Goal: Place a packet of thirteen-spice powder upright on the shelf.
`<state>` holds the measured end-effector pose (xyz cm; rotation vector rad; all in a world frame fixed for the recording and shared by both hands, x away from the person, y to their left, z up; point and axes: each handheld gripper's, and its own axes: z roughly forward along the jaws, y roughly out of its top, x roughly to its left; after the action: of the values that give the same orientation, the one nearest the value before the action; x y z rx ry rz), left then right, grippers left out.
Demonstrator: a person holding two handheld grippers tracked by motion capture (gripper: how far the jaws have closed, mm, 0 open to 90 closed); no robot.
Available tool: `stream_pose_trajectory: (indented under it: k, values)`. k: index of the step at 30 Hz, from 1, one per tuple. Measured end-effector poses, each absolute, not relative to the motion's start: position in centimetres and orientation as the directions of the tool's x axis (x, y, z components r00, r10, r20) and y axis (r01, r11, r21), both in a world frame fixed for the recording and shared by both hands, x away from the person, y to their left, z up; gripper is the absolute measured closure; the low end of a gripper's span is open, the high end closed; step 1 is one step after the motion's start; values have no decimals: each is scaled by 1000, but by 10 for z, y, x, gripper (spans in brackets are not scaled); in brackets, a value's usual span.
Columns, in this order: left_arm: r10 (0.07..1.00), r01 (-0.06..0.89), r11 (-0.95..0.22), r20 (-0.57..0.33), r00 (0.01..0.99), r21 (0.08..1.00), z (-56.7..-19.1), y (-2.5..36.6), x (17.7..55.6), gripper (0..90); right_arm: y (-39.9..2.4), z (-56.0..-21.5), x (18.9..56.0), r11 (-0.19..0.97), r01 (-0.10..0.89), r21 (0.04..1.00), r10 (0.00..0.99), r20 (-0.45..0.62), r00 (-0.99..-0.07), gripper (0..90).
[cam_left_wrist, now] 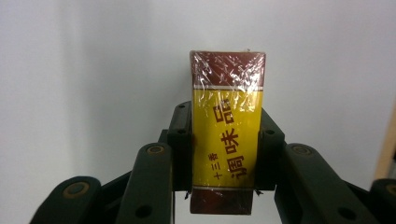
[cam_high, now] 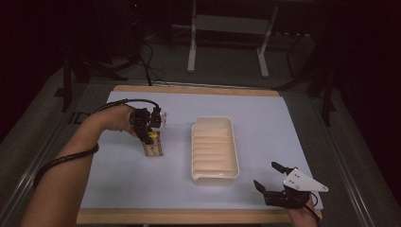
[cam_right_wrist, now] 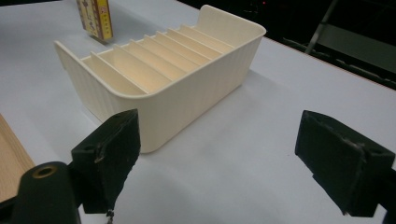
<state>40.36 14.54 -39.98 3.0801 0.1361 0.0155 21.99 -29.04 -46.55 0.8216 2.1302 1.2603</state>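
Largest, a table point(cam_high: 265, 113) under a pale blue-white sheet, wooden edges showing at the far and near sides, dark floor and metal stand legs beyond

Next, a cream plastic bin point(cam_high: 215, 150) near the middle of the sheet, long axis running away from the person, split inside by a row of thin cross dividers into narrow slots; seen again in the right gripper view point(cam_right_wrist: 159, 79) with a ribbed outer wall and a raised curved end, slots bare as far as visible

Then a left forearm reaching in from the lower left, ending at the left gripper point(cam_high: 150, 135), tipped downward over the sheet well left of the bin, cable looping back along the arm

Right gripper point(cam_high: 269, 177) low at the near right corner, just off the bin's near end, grey three-cornered plate on top; jaws spread wide with nothing between them, bin straight ahead in its own view point(cam_right_wrist: 233, 154)

Smallest, a seasoning box point(cam_high: 152, 146), wrapped in clear film, yellow face with red-brown Chinese characters and red-brown bands at both ends; lying on the sheet left of the bin, apart from it; jaws clenched on its two long sides in the left gripper view point(cam_left_wrist: 227, 135), far end sticking out past the pads; also at the top edge behind the bin point(cam_right_wrist: 95, 18)
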Motion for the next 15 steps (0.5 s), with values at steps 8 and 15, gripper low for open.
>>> stream_pose_trajectory:
  k: [8,15]
  values:
    - [114,112,-988,15,993,106,-385,139,402,676,-291,-465,219,375,236,896,729,-127,-673,142]
    - [117,118,-980,-15,993,160,-369,131,398,677,-292,-465,219,373,240,896,732,-125,-670,142]
